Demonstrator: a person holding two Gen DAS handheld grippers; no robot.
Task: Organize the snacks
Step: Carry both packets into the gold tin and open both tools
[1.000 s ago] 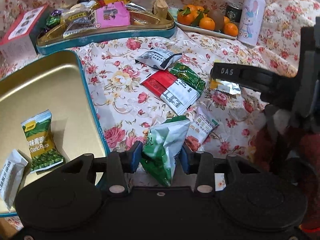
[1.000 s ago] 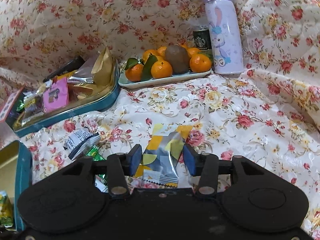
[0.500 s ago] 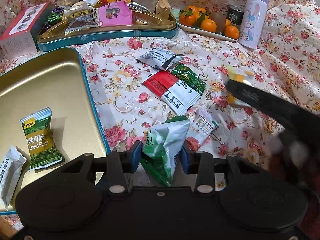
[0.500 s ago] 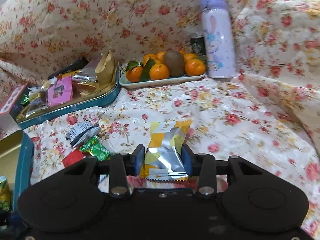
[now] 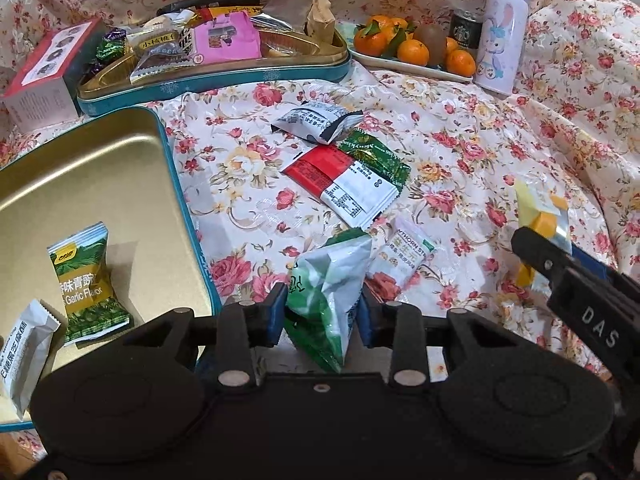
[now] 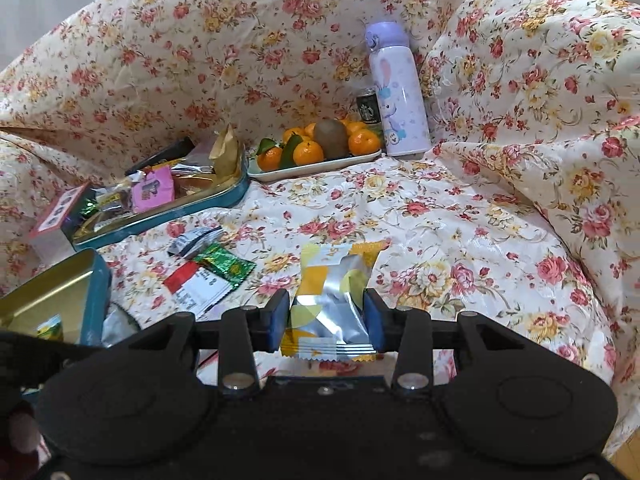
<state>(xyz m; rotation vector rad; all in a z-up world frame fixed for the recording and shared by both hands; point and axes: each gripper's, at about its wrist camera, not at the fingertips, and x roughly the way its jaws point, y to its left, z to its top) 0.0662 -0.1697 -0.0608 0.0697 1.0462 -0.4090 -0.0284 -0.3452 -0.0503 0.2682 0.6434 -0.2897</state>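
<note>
The right tool (image 6: pixel 325 317) pinches a yellow-and-silver snack packet (image 6: pixel 334 298) above the floral cloth (image 6: pixel 460 240). The left tool (image 5: pixel 322 314) has just been closing on a green-and-white snack bag (image 5: pixel 330 292), seemingly gripping it, beside the gold tin (image 5: pixel 80 176).

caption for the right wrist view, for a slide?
Right gripper holds a yellow-and-silver snack packet above the floral cloth.

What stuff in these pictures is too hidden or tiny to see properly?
- Left wrist view: the bottom of the green-and-white packet, behind the left gripper.
- Left wrist view: the white packet in the gold tin, cut by the picture's edge.
- Right wrist view: the dark can, partly behind the oranges; its small print is unreadable.
</note>
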